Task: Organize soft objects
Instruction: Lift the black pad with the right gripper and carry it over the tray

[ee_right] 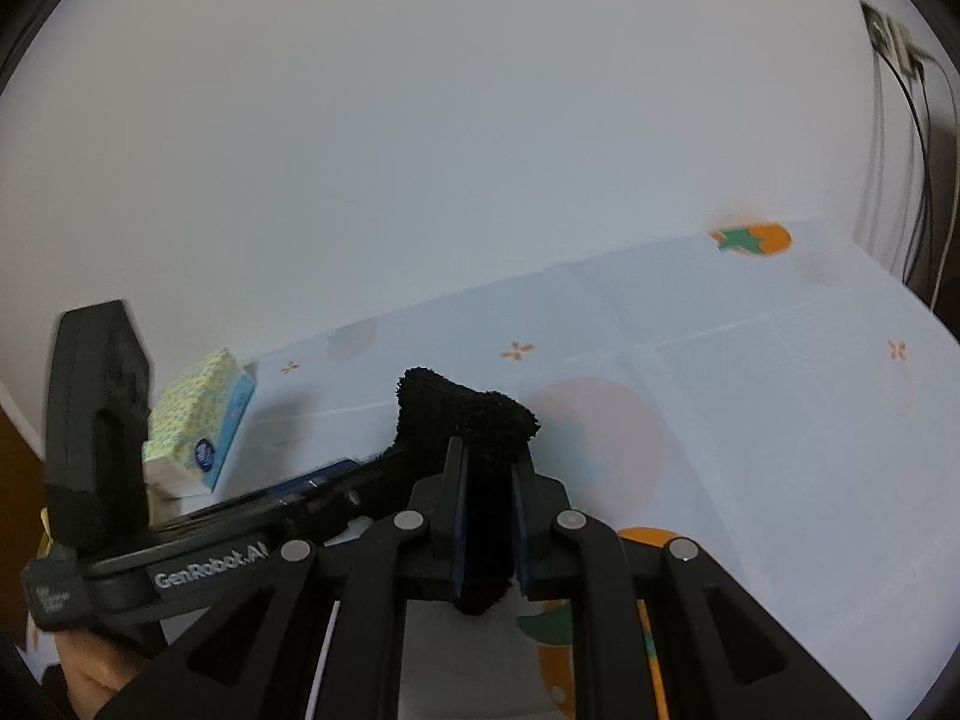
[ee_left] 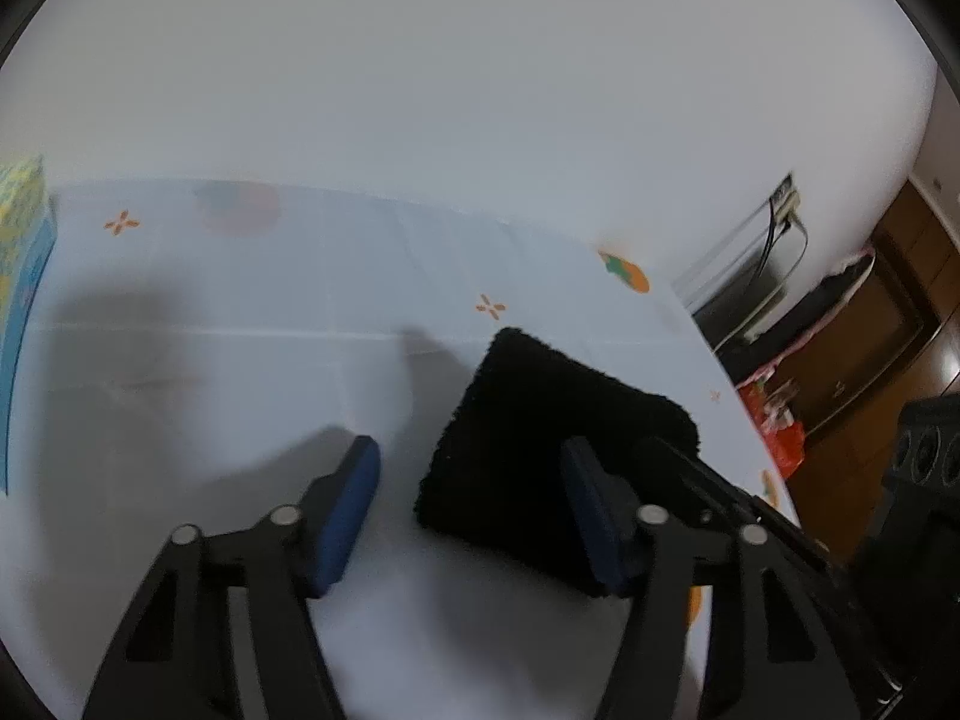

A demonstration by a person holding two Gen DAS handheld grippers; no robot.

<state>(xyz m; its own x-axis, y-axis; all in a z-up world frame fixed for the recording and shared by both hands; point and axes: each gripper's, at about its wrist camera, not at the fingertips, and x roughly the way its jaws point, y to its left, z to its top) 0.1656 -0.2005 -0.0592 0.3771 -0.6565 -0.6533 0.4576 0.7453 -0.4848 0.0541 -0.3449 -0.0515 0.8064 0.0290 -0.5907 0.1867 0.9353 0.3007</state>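
Note:
A black fuzzy cloth [ee_left: 540, 414] is held up over the pale blue tablecloth [ee_left: 240, 312] near the table's right edge. In the right wrist view my right gripper [ee_right: 492, 450] is shut on the cloth [ee_right: 468, 408], with a fold bulging above the pads and a tail hanging below. In the left wrist view my left gripper [ee_left: 469, 450] is open. Its right pad [ee_left: 591, 516] lies against the cloth's near side, and its left pad [ee_left: 348, 510] stands clear of it over bare tablecloth. The right gripper's black frame [ee_left: 720, 492] shows behind the cloth.
A tissue pack [ee_right: 198, 420] with a yellow-green pattern stands at the table's left side, also seen as the tissue pack [ee_left: 24, 210]. The table edge [ee_left: 738, 396] drops off to the right, with a red bag [ee_left: 780, 426] and dark speakers [ee_left: 924, 450] on the floor beyond. A white wall rises behind the table.

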